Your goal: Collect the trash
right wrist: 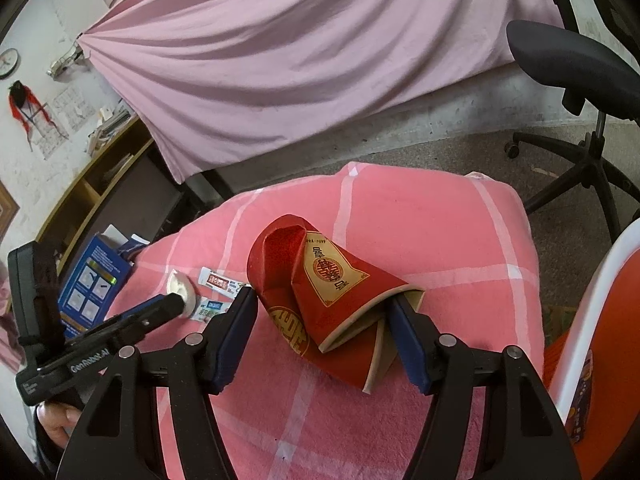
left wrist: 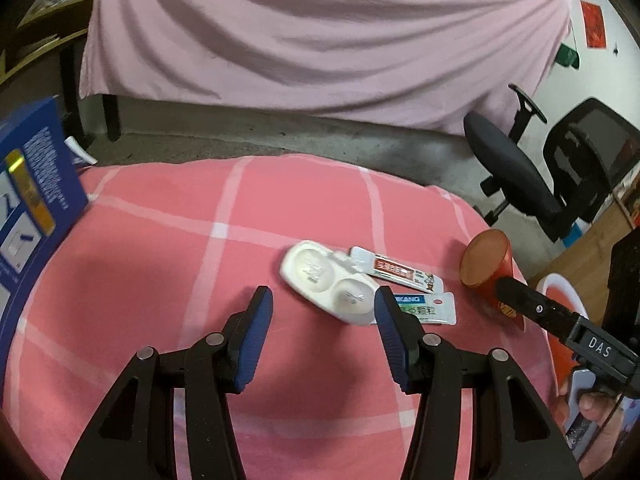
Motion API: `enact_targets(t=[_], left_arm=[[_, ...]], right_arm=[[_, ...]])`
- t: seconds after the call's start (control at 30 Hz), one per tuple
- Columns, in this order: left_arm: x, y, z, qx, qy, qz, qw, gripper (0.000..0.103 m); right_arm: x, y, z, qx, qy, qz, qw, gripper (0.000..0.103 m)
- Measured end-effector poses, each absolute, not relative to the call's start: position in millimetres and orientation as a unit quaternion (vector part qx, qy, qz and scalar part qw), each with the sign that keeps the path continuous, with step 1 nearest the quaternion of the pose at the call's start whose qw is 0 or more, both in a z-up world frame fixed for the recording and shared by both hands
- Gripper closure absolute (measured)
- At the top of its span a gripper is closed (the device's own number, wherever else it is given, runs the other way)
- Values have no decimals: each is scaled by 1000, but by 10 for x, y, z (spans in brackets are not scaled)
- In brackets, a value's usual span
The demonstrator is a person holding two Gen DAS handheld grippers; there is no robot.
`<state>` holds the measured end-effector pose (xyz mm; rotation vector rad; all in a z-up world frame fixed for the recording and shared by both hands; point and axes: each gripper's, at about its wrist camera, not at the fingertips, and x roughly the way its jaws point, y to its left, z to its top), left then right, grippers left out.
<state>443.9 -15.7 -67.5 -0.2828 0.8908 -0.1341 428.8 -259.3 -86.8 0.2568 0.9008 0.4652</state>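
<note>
A crushed red paper cup [right wrist: 320, 292] lies on the pink checked cloth [right wrist: 440, 240]. My right gripper [right wrist: 324, 332] is open with its jaws on either side of the cup's rim; the right finger [right wrist: 404, 328] touches the rim. The cup also shows in the left wrist view [left wrist: 486, 266]. A white plastic blister tray [left wrist: 328, 282], a red-and-white sachet [left wrist: 396, 270] and a green-and-white sachet [left wrist: 426, 308] lie on the cloth. My left gripper [left wrist: 324, 320] is open just short of the tray, its right fingertip [left wrist: 386, 316] over the green sachet's edge.
A blue box [left wrist: 28, 216] stands at the cloth's left edge. A black office chair [left wrist: 532, 176] stands at the right on the floor. An orange and white bin [right wrist: 600, 340] is at the right. A pink draped sheet [left wrist: 320, 32] hangs behind.
</note>
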Motion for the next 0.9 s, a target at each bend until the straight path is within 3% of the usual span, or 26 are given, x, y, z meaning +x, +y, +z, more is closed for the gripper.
enact_targets(t=[0.07,0.3,0.47,0.9], left_arm=[[4430,-103,-677,-143,429,-63,890,65],[4491,-45,-652,-154,436,-75,884,69],[4545,-120,-662,-143,451,-94,876,90],[4323,-330,-499,-90,398,-103,907,99]], right_arm=[[4286,-2591,-869,123,431,222,866,38],[4285,-2591,-867,123,431,222,866,38],[4282,-2596,-866,122,430,222,867,38],[4108,-2572,-708,112,381,241,886,44]])
